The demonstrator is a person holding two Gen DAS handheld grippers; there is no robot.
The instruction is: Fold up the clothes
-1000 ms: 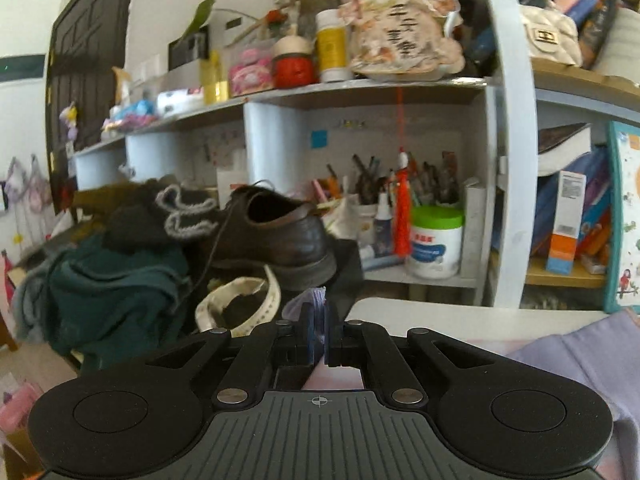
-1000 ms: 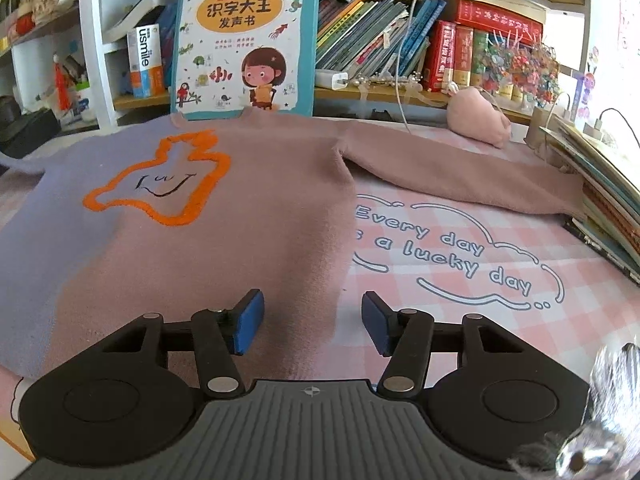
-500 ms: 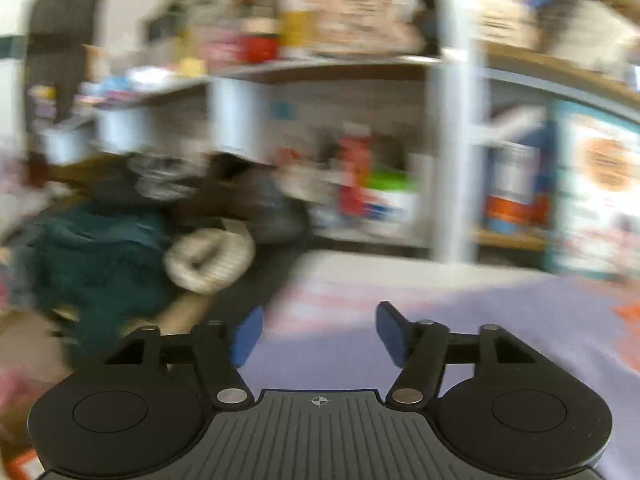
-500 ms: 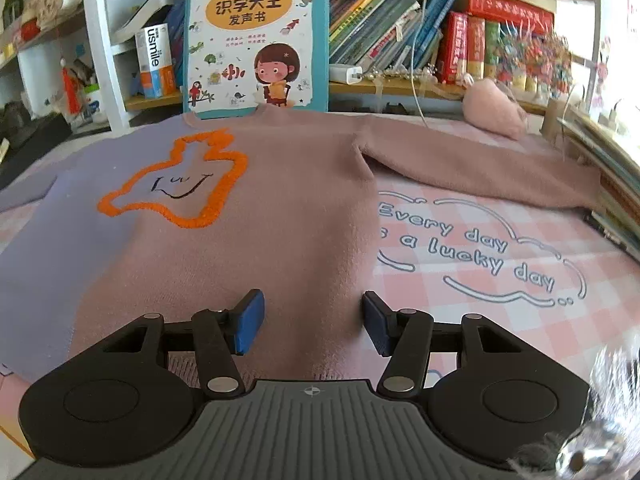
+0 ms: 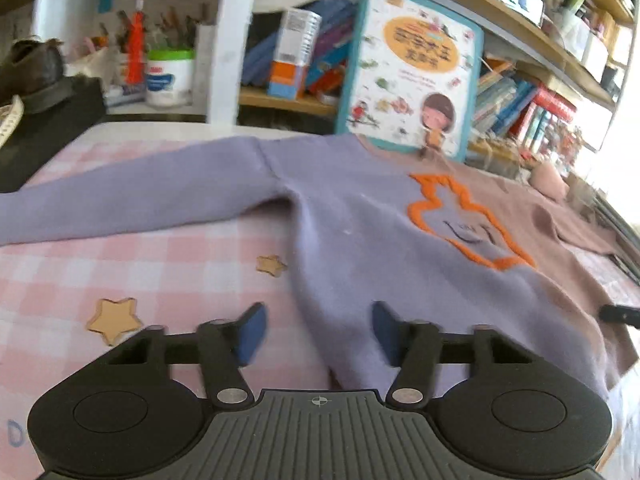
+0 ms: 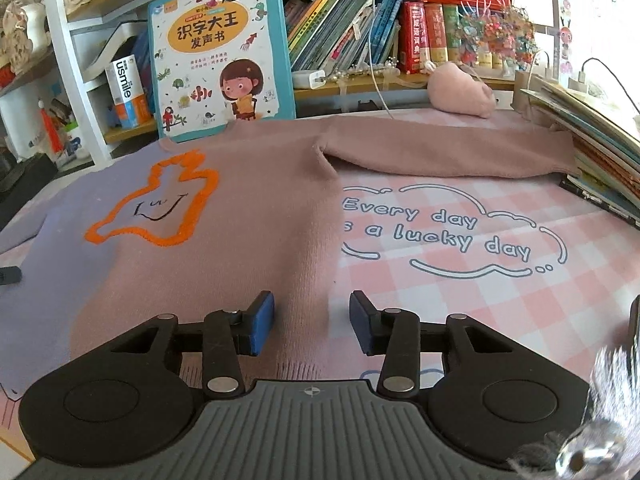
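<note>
A two-tone sweater (image 5: 360, 216) lies flat on the pink checked tablecloth (image 5: 168, 256), purple on its left half and dusty pink (image 6: 256, 240) on its right, with an orange outline patch (image 6: 160, 208). Both sleeves are spread out sideways. My left gripper (image 5: 316, 334) is open and empty, just above the sweater's lower left hem edge. My right gripper (image 6: 312, 328) is open and empty, over the sweater's lower right side edge.
A children's book (image 6: 220, 52) leans on the bookshelf behind the collar. A pink plush (image 6: 460, 92) sits at the back right. Stacked books (image 6: 600, 152) lie by the right sleeve end. A shoe (image 5: 32, 76) and a black box are at far left.
My left gripper has opened and swung right, from facing the shelf and shoe to facing the sweater's left hem. My right gripper stayed open and shifted slightly over the right edge.
</note>
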